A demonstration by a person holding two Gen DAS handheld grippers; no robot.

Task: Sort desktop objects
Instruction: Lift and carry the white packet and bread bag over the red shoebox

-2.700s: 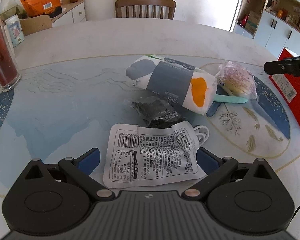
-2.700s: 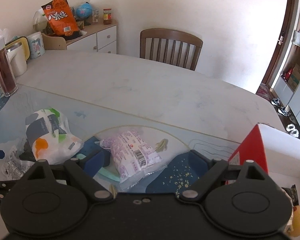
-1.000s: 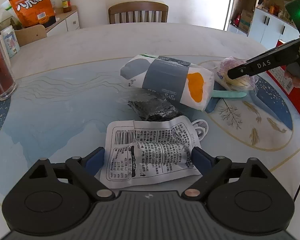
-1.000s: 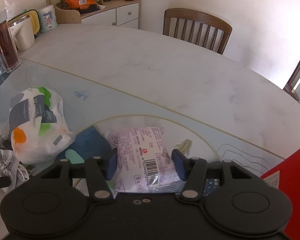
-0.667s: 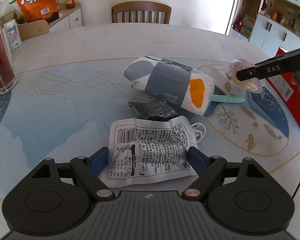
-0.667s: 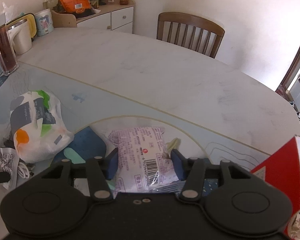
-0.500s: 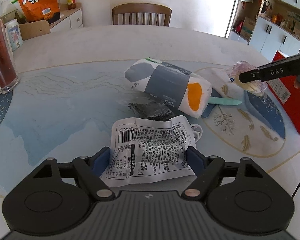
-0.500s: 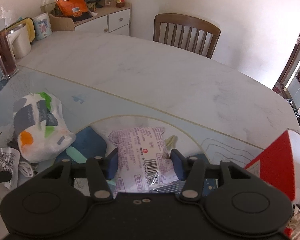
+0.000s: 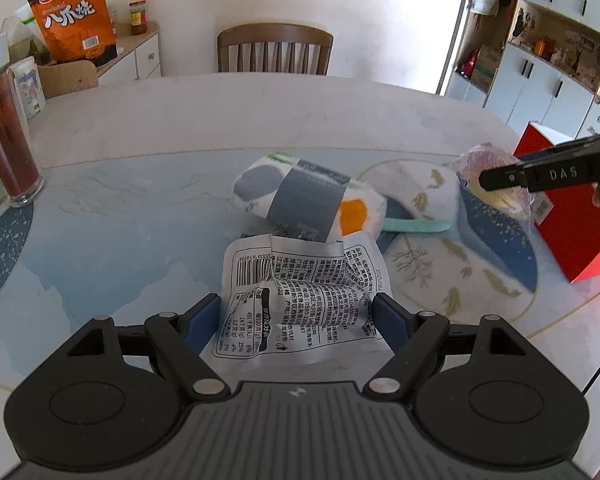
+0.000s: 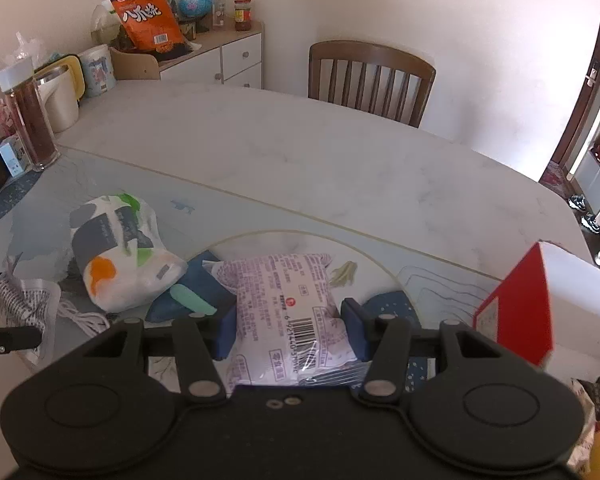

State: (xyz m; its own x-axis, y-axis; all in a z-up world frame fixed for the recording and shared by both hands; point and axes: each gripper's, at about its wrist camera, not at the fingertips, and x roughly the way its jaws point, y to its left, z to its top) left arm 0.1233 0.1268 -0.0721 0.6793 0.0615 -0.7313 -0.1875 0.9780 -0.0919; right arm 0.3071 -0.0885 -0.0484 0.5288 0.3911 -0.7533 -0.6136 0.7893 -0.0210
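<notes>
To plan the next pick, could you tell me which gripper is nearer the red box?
Right. The right gripper, holding the purple packet, sits just beside the red box; the left gripper is across the mat.

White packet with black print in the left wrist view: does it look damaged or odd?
The white packet is crumpled and creased between the jaws of the left gripper, with its top edge folded. No tear or spill is visible.

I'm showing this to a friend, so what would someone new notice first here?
Each gripper is shut on a snack: the left gripper on a white printed packet, the right gripper on a purple wrapped bun. Behind them a patterned tissue pack lies mid-table, and a red box stands at the right edge.
</notes>
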